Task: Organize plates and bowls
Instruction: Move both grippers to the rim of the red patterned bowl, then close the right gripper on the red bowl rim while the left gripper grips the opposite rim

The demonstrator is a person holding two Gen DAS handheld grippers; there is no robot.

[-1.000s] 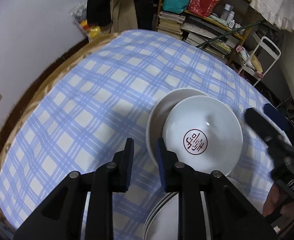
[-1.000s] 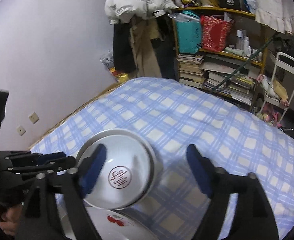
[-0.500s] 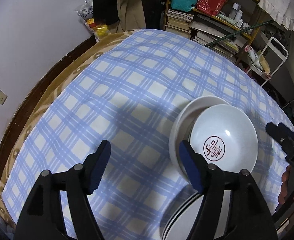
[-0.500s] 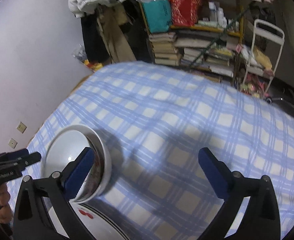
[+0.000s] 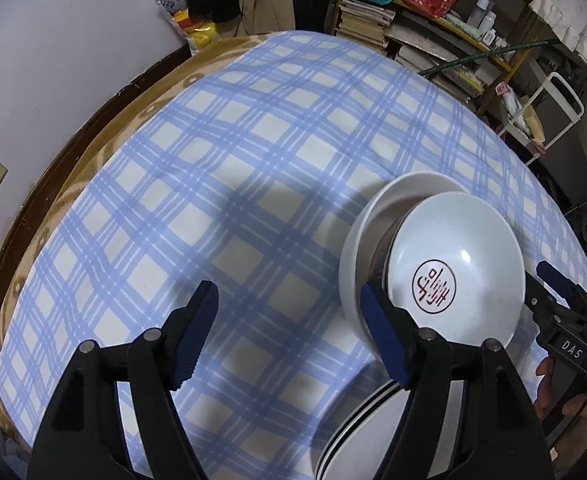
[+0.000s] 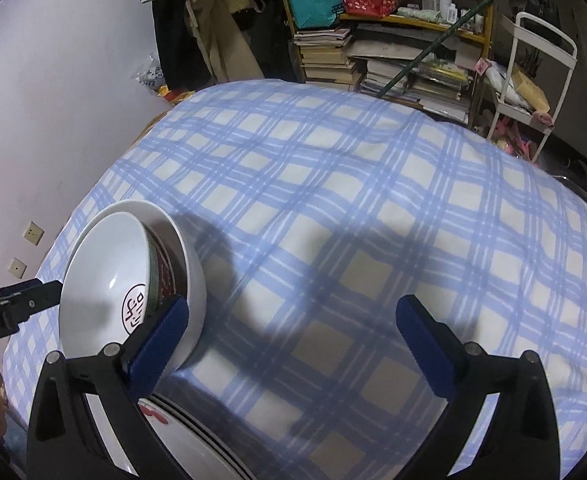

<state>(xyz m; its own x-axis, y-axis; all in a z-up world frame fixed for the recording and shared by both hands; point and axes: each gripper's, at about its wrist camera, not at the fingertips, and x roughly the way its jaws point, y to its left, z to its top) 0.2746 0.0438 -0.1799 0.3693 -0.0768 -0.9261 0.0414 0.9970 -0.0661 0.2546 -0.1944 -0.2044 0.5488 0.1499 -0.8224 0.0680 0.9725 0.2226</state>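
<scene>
**Both grippers wide beside the nested bowls**

The left gripper [image 5: 289, 328] gapes wide, gripping nothing; its right finger sits just in front of the 2 nested bowls [image 5: 449, 264]. The right gripper [image 6: 289, 336] is equally wide and empty. The bowls rest on the checked cloth [image 5: 229, 184], beside stacked plates [image 5: 357, 436].

Plates [image 5: 357, 440] cut off at the near edge in both views, partly hidden behind gripper fingers [image 5: 385, 336]. Outer bowl [image 6: 191, 276] mostly hidden by the inner bowl [image 5: 453, 264] (red pattern on the inner bowl's outside barely glimpsed). Hand [image 5: 561, 400] cut off at the right edge. Shelf [image 6: 413, 20] items too small to read.
</scene>
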